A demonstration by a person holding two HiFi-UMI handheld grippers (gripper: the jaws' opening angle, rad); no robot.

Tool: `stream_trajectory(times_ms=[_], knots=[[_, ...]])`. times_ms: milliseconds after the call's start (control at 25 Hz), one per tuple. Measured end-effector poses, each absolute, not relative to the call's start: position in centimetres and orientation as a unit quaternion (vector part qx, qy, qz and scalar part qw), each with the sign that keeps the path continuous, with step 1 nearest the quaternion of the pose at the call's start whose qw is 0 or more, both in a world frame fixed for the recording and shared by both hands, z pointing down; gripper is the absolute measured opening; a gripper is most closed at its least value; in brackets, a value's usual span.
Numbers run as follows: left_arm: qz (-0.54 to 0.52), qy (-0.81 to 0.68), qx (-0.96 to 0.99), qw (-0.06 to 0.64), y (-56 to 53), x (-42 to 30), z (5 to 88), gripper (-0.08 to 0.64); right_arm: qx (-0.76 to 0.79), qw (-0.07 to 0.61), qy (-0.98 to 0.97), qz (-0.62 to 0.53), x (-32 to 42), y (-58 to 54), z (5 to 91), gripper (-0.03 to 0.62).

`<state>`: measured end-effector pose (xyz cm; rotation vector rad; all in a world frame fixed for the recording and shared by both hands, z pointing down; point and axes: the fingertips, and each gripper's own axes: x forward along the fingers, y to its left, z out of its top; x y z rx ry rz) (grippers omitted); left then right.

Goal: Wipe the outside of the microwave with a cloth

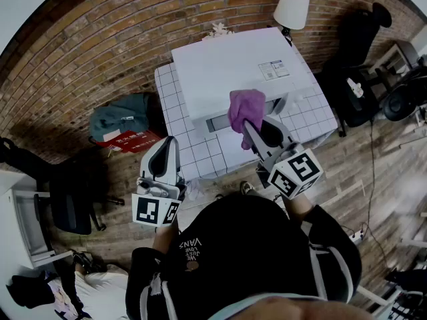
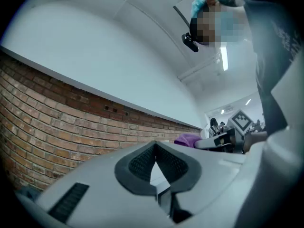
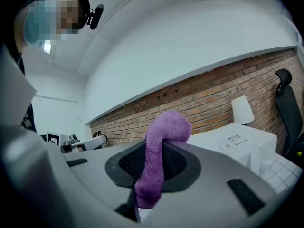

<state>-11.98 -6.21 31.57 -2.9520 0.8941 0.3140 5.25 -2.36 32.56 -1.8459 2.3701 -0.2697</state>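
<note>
Head view: the right gripper (image 1: 255, 129) is clamped on a purple terry cloth (image 1: 245, 107), held over the front top edge of the white box-shaped microwave (image 1: 230, 65); contact cannot be confirmed. The microwave stands on a white tiled worktop (image 1: 172, 109). The left gripper (image 1: 165, 151) is held beside the worktop's front corner, its jaws closed with nothing between them.

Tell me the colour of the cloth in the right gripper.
Purple. The cloth shows best in the right gripper view.

Purple cloth (image 1: 245, 105) in right gripper (image 1: 249, 125), at microwave (image 1: 230, 69)
</note>
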Motion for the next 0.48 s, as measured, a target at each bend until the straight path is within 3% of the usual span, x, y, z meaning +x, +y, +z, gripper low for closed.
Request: stream_trajectory(times_ms=[480], knots=[[0.091, 0.274, -0.957, 0.025, -6.7, -9.2, 31.9, 0.009, -0.619, 0.059, 0.779, -0.084, 6.7, -3.6, 33.6, 0.061]])
